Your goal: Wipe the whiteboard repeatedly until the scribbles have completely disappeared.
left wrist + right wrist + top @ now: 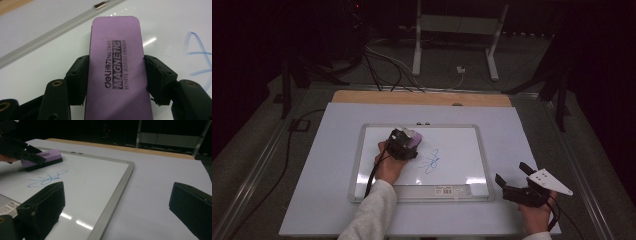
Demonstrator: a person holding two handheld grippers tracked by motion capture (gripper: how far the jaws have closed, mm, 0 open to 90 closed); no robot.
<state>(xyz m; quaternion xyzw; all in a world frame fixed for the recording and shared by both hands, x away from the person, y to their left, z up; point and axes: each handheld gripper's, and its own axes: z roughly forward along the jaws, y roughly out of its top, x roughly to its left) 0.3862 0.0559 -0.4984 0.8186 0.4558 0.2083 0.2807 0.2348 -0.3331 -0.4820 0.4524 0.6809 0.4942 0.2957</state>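
Purple eraser, rounded corners, black "MAGNETIC WHITE BOARD ERASER" print

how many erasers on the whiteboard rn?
1. The purple eraser sits on the whiteboard near its upper left, clamped in the left tongs, just left of the blue scribble. None elsewhere that I can see.

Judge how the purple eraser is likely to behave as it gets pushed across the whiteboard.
The purple eraser looks like a stiff flat block, so it should slide, not roll or tip. The left hand-held gripper clamps its long sides, so slipping seems unlikely. Labelled magnetic, it may drag slightly on the whiteboard.
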